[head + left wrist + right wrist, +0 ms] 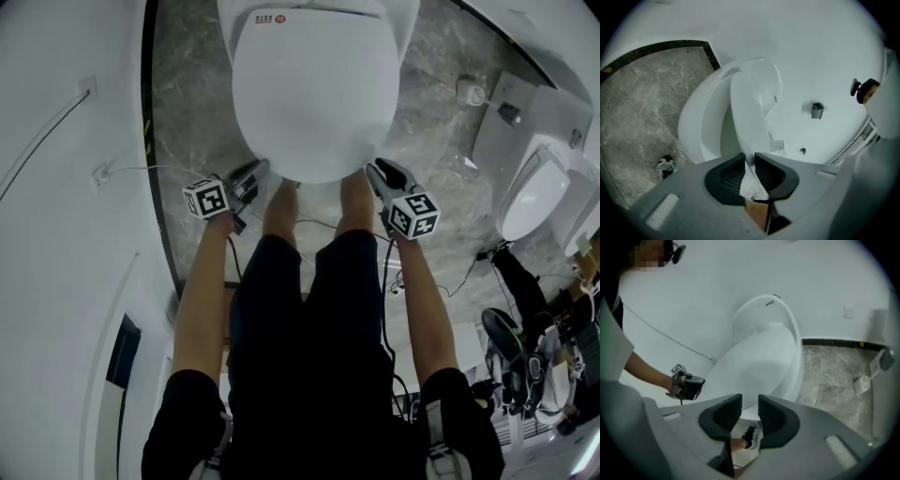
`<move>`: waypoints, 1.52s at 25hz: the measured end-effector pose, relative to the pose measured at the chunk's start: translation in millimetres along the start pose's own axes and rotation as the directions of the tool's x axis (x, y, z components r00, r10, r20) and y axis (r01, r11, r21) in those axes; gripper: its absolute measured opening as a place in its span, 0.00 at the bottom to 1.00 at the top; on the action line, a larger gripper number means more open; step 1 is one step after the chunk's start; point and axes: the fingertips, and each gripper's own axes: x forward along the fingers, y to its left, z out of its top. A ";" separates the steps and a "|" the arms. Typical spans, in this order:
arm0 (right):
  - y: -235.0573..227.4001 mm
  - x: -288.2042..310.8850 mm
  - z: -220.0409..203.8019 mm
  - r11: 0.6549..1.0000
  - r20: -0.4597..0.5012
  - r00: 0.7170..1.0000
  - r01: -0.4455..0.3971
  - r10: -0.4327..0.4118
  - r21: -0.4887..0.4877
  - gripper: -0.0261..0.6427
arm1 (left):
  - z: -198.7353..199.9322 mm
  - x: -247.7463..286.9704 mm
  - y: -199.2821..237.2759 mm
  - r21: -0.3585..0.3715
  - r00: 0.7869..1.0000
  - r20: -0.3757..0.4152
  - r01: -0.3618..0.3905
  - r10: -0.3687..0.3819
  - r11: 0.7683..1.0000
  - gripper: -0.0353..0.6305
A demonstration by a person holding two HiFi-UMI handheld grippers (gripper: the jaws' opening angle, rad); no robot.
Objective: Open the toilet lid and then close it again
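The white toilet lid is tilted up off the seat, which rests on the bowl. My left gripper is at the lid's front left rim. In the left gripper view the thin edge of the lid runs down into the narrow gap of that gripper, and the pads close on it. My right gripper is at the front right rim. Its jaws stand apart just below the lid, with only a shoe and floor showing between them.
The person's legs and shoes stand right before the bowl, between the two grippers. A urinal hangs on the right wall. A small fitting and a brush holder sit on the grey marble floor. White walls close in on the left.
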 end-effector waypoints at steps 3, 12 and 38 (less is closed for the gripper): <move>18.8 -18.3 11.1 0.979 -0.021 0.998 0.050 -0.055 -0.200 0.21 | 3.3 -6.0 -14.8 -0.013 1.000 0.022 0.017 -0.016 1.000 0.16; 69.4 -52.9 20.3 0.669 -0.059 0.970 0.117 -0.235 -0.734 0.31 | 16.6 -25.7 -75.4 -0.097 0.991 0.110 0.085 -0.074 0.992 0.16; 131.4 -67.0 98.4 0.079 0.093 0.930 0.129 -0.355 -0.989 0.19 | 61.2 -44.2 -162.0 -0.116 0.973 0.194 0.153 -0.128 0.981 0.23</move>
